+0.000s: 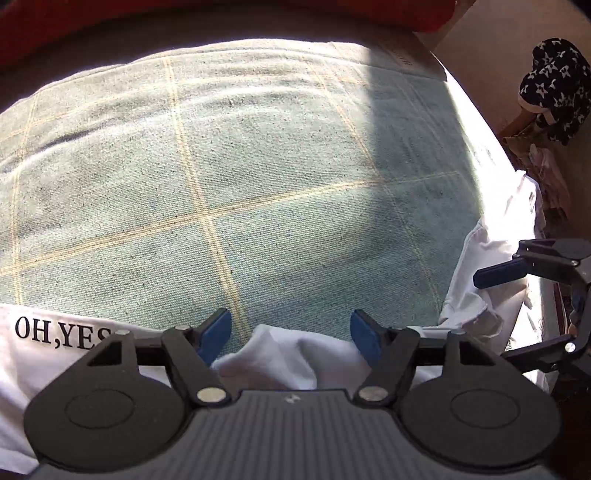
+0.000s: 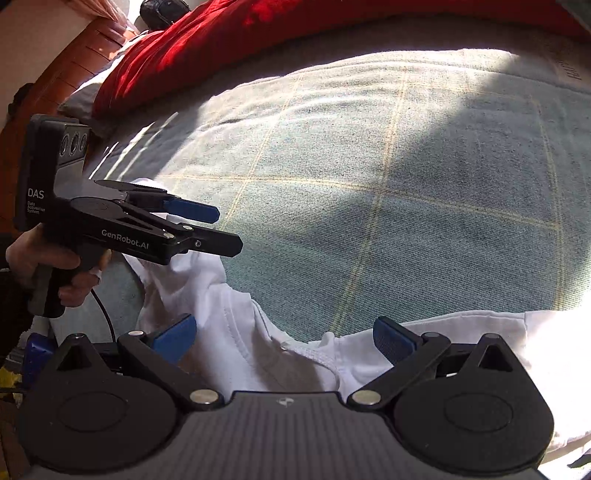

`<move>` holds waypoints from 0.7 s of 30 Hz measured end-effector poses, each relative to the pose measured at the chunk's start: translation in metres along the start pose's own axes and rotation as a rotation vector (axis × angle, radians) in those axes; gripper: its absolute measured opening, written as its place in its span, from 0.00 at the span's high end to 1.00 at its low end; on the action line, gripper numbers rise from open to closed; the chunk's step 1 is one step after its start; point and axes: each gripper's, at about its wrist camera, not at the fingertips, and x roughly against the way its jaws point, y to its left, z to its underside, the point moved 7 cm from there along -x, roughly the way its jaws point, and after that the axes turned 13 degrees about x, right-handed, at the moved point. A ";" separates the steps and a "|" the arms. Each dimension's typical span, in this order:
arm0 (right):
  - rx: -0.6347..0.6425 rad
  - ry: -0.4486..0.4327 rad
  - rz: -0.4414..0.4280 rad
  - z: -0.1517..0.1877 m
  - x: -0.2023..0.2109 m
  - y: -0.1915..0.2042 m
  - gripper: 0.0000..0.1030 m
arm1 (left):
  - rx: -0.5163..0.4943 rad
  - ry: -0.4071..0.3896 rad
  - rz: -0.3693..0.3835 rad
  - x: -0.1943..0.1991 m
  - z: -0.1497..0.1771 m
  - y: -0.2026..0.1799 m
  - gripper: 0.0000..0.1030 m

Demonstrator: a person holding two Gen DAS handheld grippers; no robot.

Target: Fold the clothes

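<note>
Lettering reading "OH,YES" point(image 1: 61, 332) shows in black at the far left of the left wrist view, printed on the white T-shirt point(image 1: 280, 354) that lies along the near edge of the bed. Right of it, the left claw point(image 1: 290, 338) points steeply down with its blue pads spread; a raised fold of the white cloth sits between them, and neither pad seems to press on it, though the left pad is close enough that contact is hard to rule out. Beyond the claw stretches the green checked blanket point(image 1: 236, 166), half in sun and half in shadow, with a red pillow point(image 1: 184, 14) along its far edge. Further right, more of the shirt lies rumpled at the blanket's side, and the right claw point(image 1: 517, 291) reaches in above it from the frame edge. A dark garment with white star shapes point(image 1: 554, 88) sits off the bed at the far right.

In the right wrist view, a hand point(image 2: 55, 266) at the left grips the handle of the left claw, held just over the shirt. The right claw point(image 2: 284, 338) has its pads wide apart, above the shirt's collar point(image 2: 314, 356), gripping nothing.
</note>
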 end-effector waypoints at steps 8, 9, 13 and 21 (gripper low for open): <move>-0.029 0.083 -0.043 0.032 -0.002 0.011 0.00 | -0.054 0.194 0.039 0.017 0.063 0.007 0.30; -0.020 0.089 -0.044 0.032 -0.001 0.011 0.00 | -0.076 0.208 0.044 0.017 0.062 0.005 0.30; 0.062 0.086 -0.037 0.020 0.007 0.011 0.00 | -0.122 0.268 0.089 0.013 0.050 -0.004 0.30; 0.259 0.132 -0.104 -0.021 0.002 -0.016 0.00 | -0.133 0.360 0.213 0.009 0.042 -0.018 0.31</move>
